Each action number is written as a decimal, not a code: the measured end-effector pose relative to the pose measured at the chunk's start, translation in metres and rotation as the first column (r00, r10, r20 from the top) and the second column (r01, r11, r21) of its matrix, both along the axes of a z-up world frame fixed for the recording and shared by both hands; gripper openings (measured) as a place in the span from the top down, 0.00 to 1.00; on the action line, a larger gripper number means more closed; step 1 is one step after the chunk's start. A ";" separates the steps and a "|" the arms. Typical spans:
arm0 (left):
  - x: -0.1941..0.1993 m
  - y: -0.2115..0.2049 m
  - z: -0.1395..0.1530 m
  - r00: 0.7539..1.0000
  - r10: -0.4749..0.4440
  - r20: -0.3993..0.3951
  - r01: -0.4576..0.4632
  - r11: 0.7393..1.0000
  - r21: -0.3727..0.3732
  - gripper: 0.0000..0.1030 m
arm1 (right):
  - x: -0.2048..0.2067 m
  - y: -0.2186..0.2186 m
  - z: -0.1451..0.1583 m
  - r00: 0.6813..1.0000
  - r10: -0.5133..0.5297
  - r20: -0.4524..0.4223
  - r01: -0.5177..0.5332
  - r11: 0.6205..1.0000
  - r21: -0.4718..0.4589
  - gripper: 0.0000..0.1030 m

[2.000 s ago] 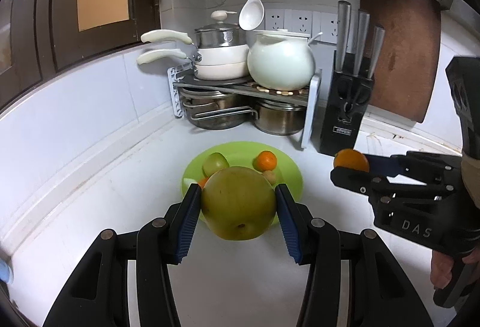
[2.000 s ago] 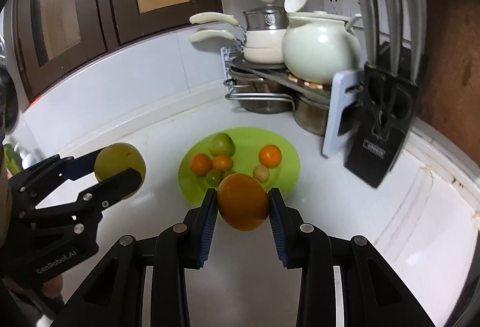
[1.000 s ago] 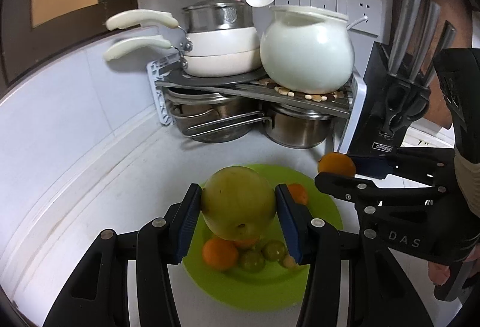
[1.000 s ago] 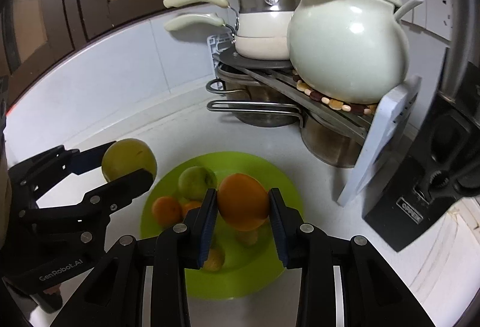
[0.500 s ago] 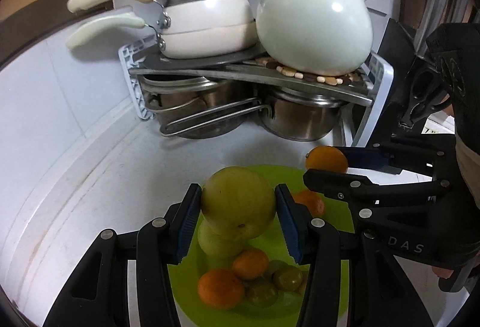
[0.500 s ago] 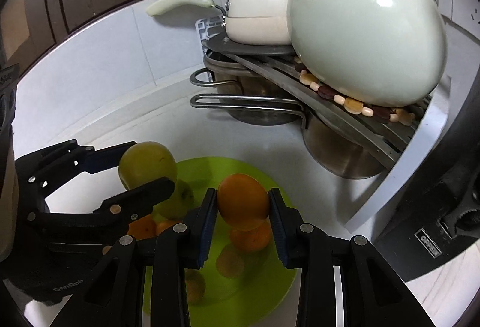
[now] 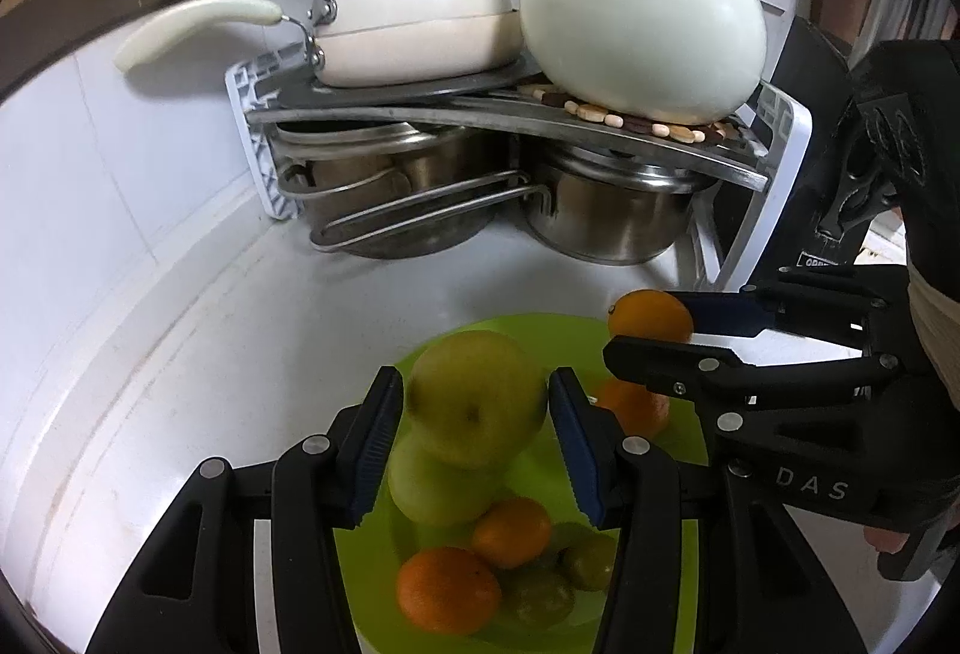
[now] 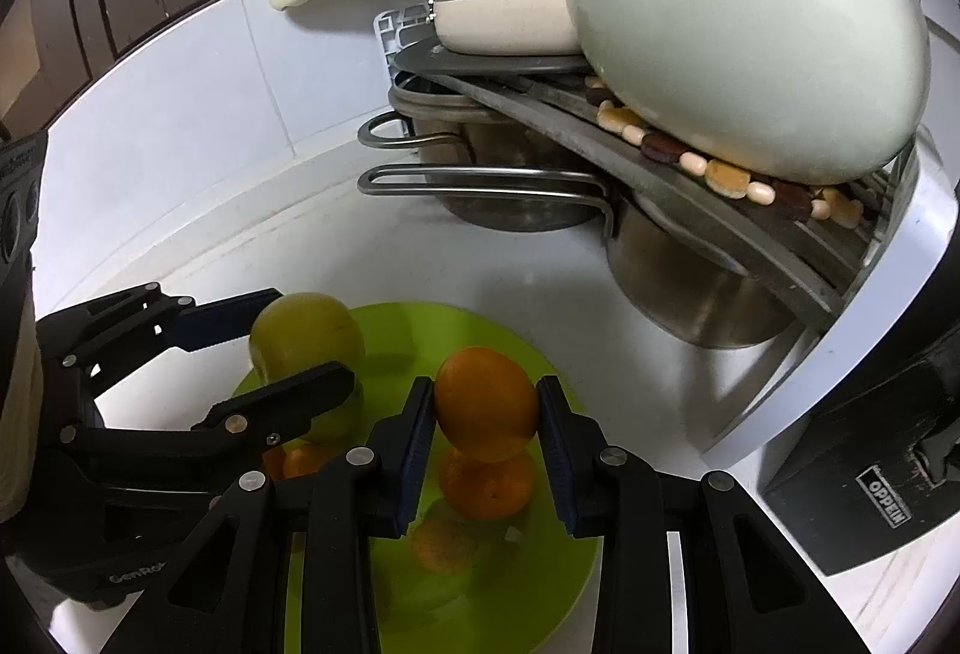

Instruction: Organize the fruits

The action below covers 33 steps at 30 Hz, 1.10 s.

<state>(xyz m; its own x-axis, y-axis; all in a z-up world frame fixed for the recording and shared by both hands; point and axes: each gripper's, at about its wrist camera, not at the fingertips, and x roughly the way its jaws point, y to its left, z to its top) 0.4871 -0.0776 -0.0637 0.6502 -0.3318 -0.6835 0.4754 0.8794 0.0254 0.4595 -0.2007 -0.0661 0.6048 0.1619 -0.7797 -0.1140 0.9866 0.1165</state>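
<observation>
- While several small oranges (image 7: 449, 589) and green fruits sit on green plate (image 7: 684, 528), two not yet down.
- L gripper (image 7: 474, 429) clamps yellow-green pear (image 7: 477, 396), plate's 10 o'clock.
- R gripper (image 8: 486, 453) clamps orange (image 8: 486, 402), above plate centre.

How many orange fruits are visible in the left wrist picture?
4: one orange in the right gripper, three on the green plate. More may be hidden.
</observation>
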 end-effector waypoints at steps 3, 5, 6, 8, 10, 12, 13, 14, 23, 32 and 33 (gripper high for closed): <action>-0.006 0.005 0.001 1.000 0.013 0.009 -0.013 1.000 -0.003 0.49 | -0.002 0.004 -0.001 1.000 0.013 -0.001 -0.013 1.000 0.000 0.66; -0.008 0.008 0.000 1.000 0.018 0.005 -0.018 1.000 0.001 0.48 | -0.003 0.007 -0.003 1.000 0.020 -0.006 -0.020 1.000 -0.002 0.66; -0.009 0.010 0.000 1.000 0.024 0.004 -0.024 1.000 0.001 0.47 | -0.004 0.008 -0.003 1.000 0.023 -0.011 -0.023 1.000 0.003 0.66; -0.013 0.015 -0.001 0.999 0.039 -0.002 -0.039 0.999 -0.006 0.46 | -0.006 0.011 -0.004 0.999 0.029 -0.015 -0.029 1.000 0.006 0.66; -0.015 0.018 -0.002 0.998 0.060 -0.002 -0.060 0.998 -0.001 0.44 | -0.008 0.015 -0.005 0.999 0.041 -0.017 -0.041 0.999 0.000 0.66; -0.017 0.022 -0.004 0.997 0.077 -0.006 -0.077 0.997 -0.002 0.43 | -0.008 0.018 -0.008 0.998 0.049 -0.026 -0.049 0.999 0.003 0.66; -0.017 0.023 -0.004 0.997 0.082 -0.009 -0.082 0.997 -0.004 0.43 | -0.008 0.020 -0.009 0.998 0.053 -0.030 -0.053 0.999 0.008 0.66; -0.018 0.025 -0.005 0.996 0.087 -0.014 -0.087 0.996 -0.006 0.42 | -0.008 0.021 -0.009 0.998 0.056 -0.031 -0.056 0.998 0.011 0.66; -0.027 0.035 0.000 0.991 0.134 -0.006 -0.134 0.991 -0.015 0.41 | -0.013 0.029 -0.007 0.998 0.061 -0.020 -0.061 0.998 0.007 0.61; -0.047 0.045 0.014 0.985 0.175 0.002 -0.175 0.984 -0.025 0.38 | -0.033 0.033 0.008 0.999 0.044 0.003 -0.044 0.999 0.007 0.61; -0.049 0.046 0.017 0.984 0.180 0.006 -0.180 0.983 -0.024 0.36 | -0.036 0.033 0.011 0.999 0.040 0.007 -0.040 0.999 0.007 0.61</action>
<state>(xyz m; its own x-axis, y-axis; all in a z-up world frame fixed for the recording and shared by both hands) 0.4376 -0.0315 -0.0472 0.7063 -0.2242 -0.6715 0.3088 0.9511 0.0072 0.4234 -0.1678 -0.0555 0.6034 0.1913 -0.7742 -0.1542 0.9805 0.1221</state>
